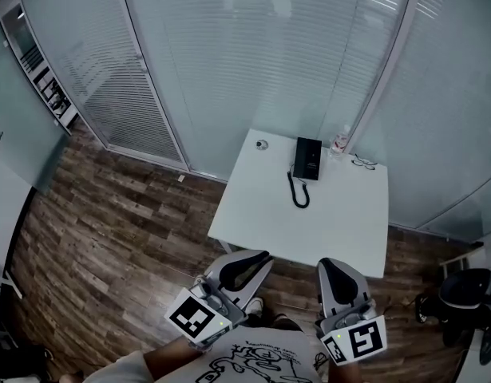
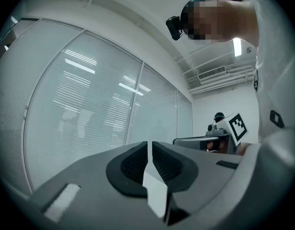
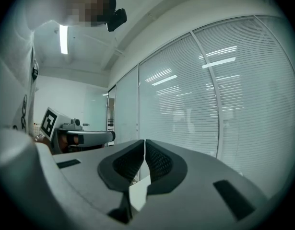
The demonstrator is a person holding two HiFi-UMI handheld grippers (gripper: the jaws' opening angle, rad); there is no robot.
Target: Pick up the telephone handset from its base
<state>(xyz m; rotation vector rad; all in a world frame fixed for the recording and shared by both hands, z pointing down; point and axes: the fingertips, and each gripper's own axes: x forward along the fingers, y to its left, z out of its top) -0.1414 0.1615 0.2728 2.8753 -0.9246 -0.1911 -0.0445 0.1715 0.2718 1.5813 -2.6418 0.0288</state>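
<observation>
Very start of the job here, approach step at best. Spotted the telephone handset (image 1: 298,163) lying in its base (image 1: 310,156) near the far edge of the table (image 1: 309,230), with the coiled cord (image 1: 299,195) looping off toward the table's middle. Nothing lifted, nothing touched.

Holding the left gripper (image 1: 264,256) and the right gripper (image 1: 324,263) just short of the table's near edge, well apart from the phone. Both with jaws pressed together, pads meeting and nothing between (checked each gripper view, only blinds and glass past the tips).

Also noticed a small bottle (image 1: 339,142) at the table's far edge just beside the base.

Next up, probably: carry one gripper across the table to the handset, spread the jaws wide before arriving, line them up across the handset's narrow body, then close and lift straight off the cradle. Worth minding the cord, likely to drag the base along if pulled too fast.
</observation>
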